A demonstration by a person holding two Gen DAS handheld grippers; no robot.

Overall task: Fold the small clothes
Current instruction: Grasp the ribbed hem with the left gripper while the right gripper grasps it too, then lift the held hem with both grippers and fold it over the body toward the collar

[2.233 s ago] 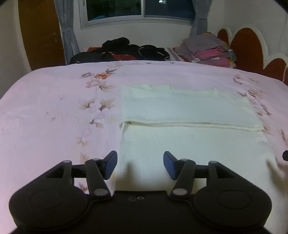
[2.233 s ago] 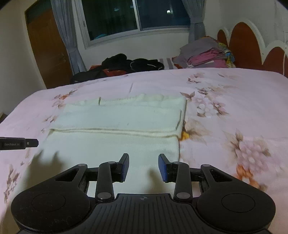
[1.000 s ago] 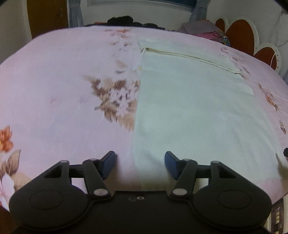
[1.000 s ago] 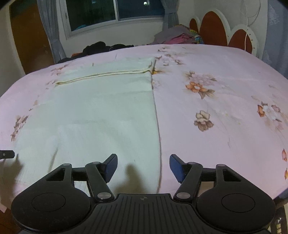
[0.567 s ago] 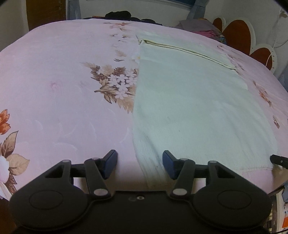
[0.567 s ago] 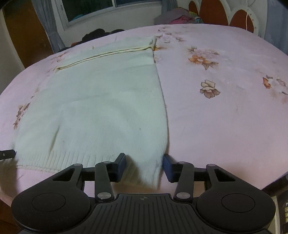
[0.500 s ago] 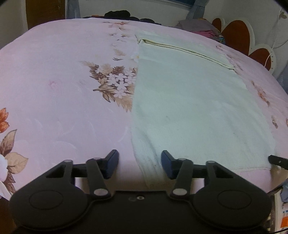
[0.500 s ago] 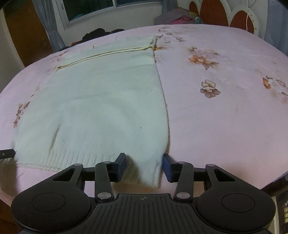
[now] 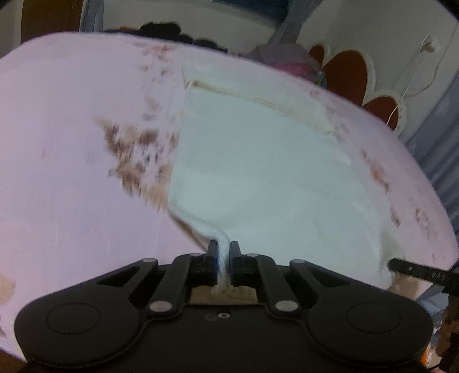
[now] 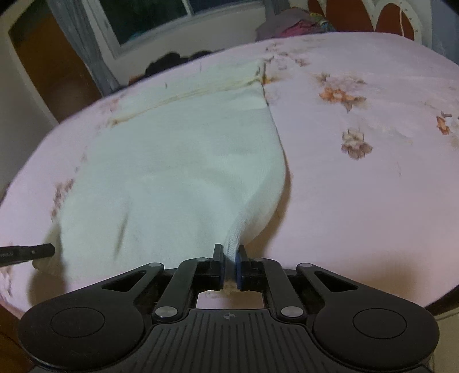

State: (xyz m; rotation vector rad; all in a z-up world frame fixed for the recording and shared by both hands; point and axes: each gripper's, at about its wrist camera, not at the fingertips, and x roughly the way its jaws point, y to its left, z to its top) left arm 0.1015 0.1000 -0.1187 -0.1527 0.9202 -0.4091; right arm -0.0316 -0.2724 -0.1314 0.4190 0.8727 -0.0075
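Observation:
A cream knitted garment [image 9: 258, 172] lies spread on the pink floral bedsheet [image 9: 71, 157], its far part folded over along a seam. My left gripper [image 9: 223, 249] is shut on the garment's near left hem corner, lifted a little off the bed. My right gripper [image 10: 229, 254] is shut on the near right hem corner of the garment [image 10: 178, 160], also lifted. The right gripper's finger shows at the right edge of the left wrist view [image 9: 416, 269]. The left gripper's finger shows at the left edge of the right wrist view [image 10: 28, 252].
Dark clothes [image 10: 172, 61] and a stack of folded coloured clothes [image 10: 289, 27] sit at the far side of the bed under the window. A red and white headboard [image 9: 347, 69] stands to the right. The near bed edge [image 10: 373, 289] runs just below my grippers.
Both grippers have gone from open around the hem corners to shut on them. The near hem has risen off the sheet, and the left wrist view is motion-blurred.

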